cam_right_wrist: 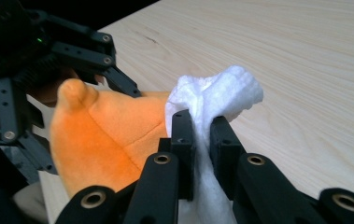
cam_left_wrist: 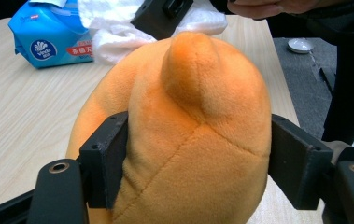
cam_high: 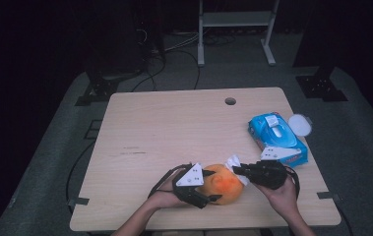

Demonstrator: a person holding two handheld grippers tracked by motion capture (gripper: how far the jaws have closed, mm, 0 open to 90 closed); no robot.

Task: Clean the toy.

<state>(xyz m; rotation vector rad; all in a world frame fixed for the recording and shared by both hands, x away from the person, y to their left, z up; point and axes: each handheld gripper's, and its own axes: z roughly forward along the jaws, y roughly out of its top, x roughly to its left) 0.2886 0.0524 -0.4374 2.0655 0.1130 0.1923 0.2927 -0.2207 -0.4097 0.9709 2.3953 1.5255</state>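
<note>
Plush was the word for the orange stuffed toy (cam_high: 222, 184), which sat near the front edge of the wooden table (cam_high: 174, 128), between the person's two hands. Its fabric looked soft and fuzzy, with stitched seams and a small rounded nub on top, and it probably weighed very little; squeezed, it would give and spring back, so nothing about it seemed fragile or slippery. The left gripper (cam_left_wrist: 198, 163) was clamped on the toy's body, one black jaw pressing each flank, and the stuffing bulged slightly between them, which suggested a broad mid-body hold was the sensible place to steady it. Against the toy's far side lay a crumpled white wipe (cam_right_wrist: 212, 100), limp and thin, likely damp and easy to tear if dragged hard. The right gripper (cam_right_wrist: 201, 135) had its jaws pinched nearly together on a fold of that wipe, with the bunched end standing out beyond the tips and touching the orange fabric. A grip on a thick gathered wad seemed safer than one on a single edge. Farther to the right on the table sat a blue pack of wipes (cam_high: 276, 137), with a small white round lid (cam_high: 300, 124) just beside it.
</note>
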